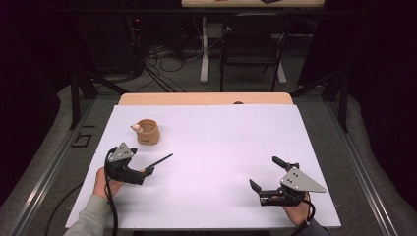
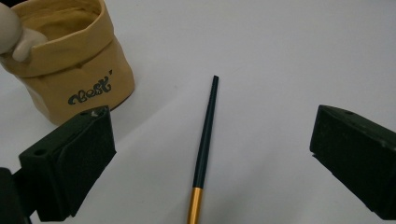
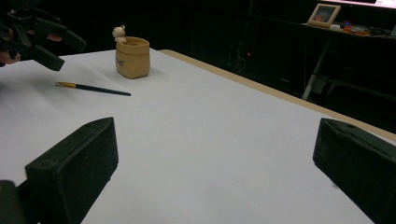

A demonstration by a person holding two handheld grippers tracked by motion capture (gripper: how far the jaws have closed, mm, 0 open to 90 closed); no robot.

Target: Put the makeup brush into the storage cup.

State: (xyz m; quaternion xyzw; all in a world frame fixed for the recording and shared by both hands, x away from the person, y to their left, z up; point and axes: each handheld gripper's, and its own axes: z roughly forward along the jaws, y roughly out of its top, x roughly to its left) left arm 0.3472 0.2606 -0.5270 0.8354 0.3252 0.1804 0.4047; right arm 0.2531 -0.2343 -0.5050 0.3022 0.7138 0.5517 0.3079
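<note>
Looking along the left gripper (image 2: pixel 205 154) from its own view: jaws spread wide, nothing between them but bare sheet, and one paintbrush (image 2: pixel 205 140) lying flat in the gap, touching neither jaw. That view shows the gold ferrule at the near end and the dark handle pointing far; the high view gives just a thin dark line (image 1: pixel 160 161) right of the left gripper (image 1: pixel 140 172). It also reads "Best" on the tan sack-shaped pot (image 2: pixel 70 70), with a small pale figure (image 2: pixel 14 37) on its rim, possibly a bear, too blurred to be sure.

Right gripper (image 1: pixel 268 177) at near right, well apart from everything, jaws wide open and empty. Right gripper view has pot (image 3: pixel 132 58), brush (image 3: pixel 93 88) and the left gripper (image 3: pixel 42 39) far off to its left.

Count: one brush, one pot, two grippers. White sheet (image 1: pixel 221 142) over a wooden table (image 1: pixel 206 99). Beyond the far edge: dark chair (image 1: pixel 253 44), cables (image 1: pixel 162 54) on the floor. Nothing between grippers and brush.
</note>
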